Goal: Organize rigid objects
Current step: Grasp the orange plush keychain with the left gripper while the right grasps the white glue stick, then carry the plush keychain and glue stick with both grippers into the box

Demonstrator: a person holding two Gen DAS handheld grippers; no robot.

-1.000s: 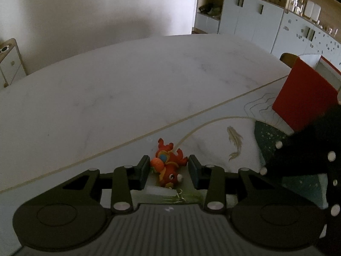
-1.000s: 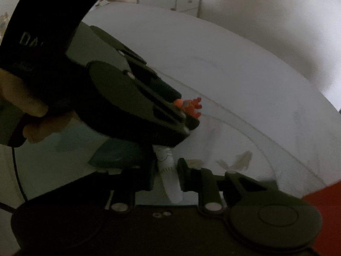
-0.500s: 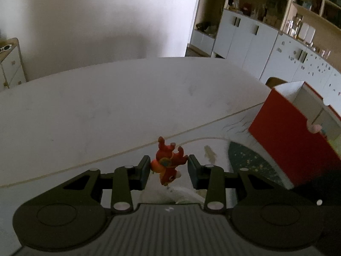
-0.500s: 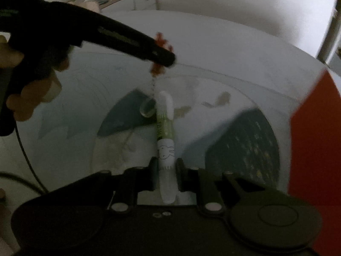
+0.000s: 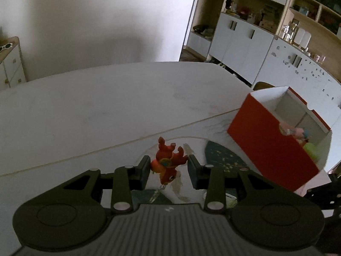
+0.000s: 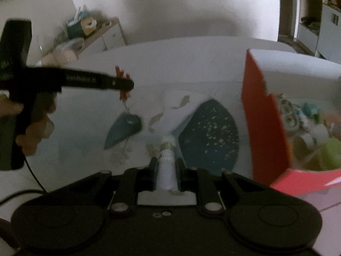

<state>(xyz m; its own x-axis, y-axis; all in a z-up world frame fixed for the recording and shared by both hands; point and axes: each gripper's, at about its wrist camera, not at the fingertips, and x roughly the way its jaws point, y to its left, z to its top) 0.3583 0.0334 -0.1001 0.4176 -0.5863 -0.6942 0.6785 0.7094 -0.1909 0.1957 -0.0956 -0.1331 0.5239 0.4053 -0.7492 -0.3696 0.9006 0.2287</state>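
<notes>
step: carry to red box (image 5: 275, 143) | left tool (image 5: 168, 168) clenched on red toy (image 5: 168, 162), above surface (image 5: 106, 106) | right tool (image 6: 167, 170) clenched on white tube (image 6: 167, 170) | advice: clear near wall, release inside

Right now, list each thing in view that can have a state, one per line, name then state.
Left gripper: shut on the red toy figure, lifted off the table.
Red toy figure: clamped, its chain dangling below.
Right gripper: shut on the white tube.
White tube: held lengthwise between the pads, pointing forward.
Red box: open-topped, small items already inside.
Mat: flat on the table.
</notes>
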